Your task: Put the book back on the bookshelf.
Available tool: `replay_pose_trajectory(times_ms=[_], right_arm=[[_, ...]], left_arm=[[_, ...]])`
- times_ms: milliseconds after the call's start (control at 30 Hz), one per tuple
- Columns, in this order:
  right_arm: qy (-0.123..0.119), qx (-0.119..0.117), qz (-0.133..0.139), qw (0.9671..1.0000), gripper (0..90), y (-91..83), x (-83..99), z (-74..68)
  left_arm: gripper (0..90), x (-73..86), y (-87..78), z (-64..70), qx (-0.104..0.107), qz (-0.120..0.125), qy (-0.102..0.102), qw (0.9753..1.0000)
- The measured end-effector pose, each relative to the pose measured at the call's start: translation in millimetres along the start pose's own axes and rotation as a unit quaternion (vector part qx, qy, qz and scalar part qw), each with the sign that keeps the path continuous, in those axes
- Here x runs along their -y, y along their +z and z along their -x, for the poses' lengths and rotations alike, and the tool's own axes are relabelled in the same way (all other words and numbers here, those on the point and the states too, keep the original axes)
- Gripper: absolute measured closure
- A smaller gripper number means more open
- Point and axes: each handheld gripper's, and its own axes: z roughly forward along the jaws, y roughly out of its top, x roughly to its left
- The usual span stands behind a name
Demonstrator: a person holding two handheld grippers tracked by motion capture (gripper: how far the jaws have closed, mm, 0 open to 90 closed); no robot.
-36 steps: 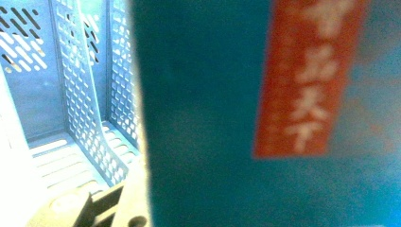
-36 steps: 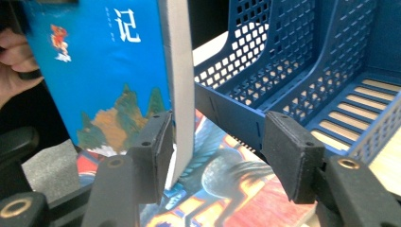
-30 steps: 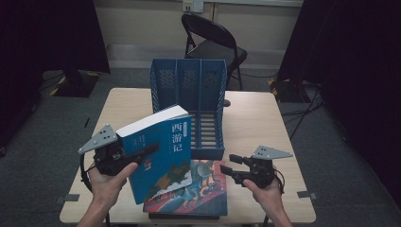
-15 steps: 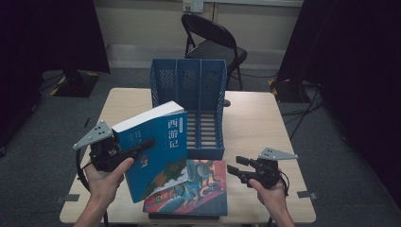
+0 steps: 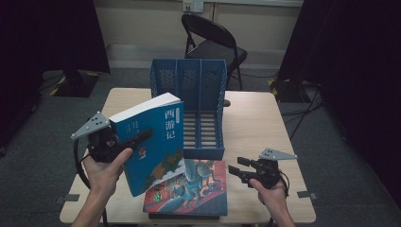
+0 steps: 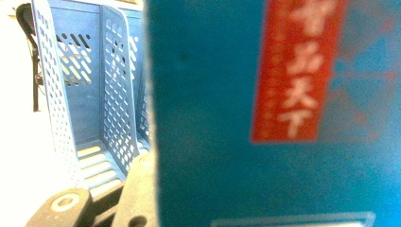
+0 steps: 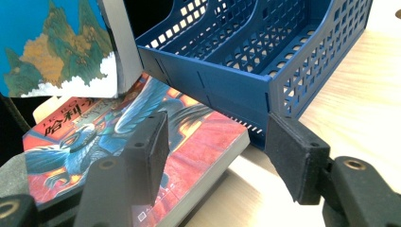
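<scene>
My left gripper (image 5: 141, 137) is shut on a thick blue book (image 5: 156, 146) with Chinese characters on its cover, holding it tilted in the air over the table's left half. In the left gripper view the book's cover (image 6: 274, 118) is close and blurred, beside one black finger (image 6: 137, 196). A second book with a red and blue dragon cover (image 5: 189, 194) lies flat at the table's front edge. My right gripper (image 5: 238, 169) stands open just right of that flat book (image 7: 94, 142), its pads (image 7: 151, 146) apart with nothing between them.
A blue three-slot file rack (image 5: 194, 104) stands upright mid-table, just behind the flat book; its front corner (image 7: 265, 90) is close to my right gripper. Bare wooden tabletop (image 5: 255, 123) lies to the right of it. A black folding chair (image 5: 213, 42) stands beyond the table.
The left gripper has shifted the blue book slightly left and more upright. The right gripper has drifted a little to the right, still open.
</scene>
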Motion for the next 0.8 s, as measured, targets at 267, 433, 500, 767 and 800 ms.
replay_pose_trajectory(times_ms=[267,433,500,767,800], right_arm=[[0.006,0.001,-0.005,1.0000,39.3,1.7,1.9,3.8],[0.005,-0.003,-0.015,0.9999,37.9,2.6,3.3,6.2],[0.007,-0.001,-0.017,0.9998,36.6,3.3,3.7,6.6],[0.011,-0.001,-0.019,0.9998,36.4,5.2,4.3,9.2],[0.011,-0.001,-0.020,0.9997,36.4,5.8,4.4,9.0]], left_arm=[[61.4,-12.6,-1.8,-0.4,-0.023,0.015,0.006,0.9996],[61.4,-21.9,0.1,-5.6,-0.038,0.027,-0.002,0.9989],[61.4,-24.5,2.5,-7.6,-0.045,0.024,0.001,0.9987],[61.4,-35.0,7.5,-18.5,-0.076,0.033,-0.004,0.9965],[61.4,-37.0,9.2,-18.6,-0.086,0.031,0.004,0.9958]])
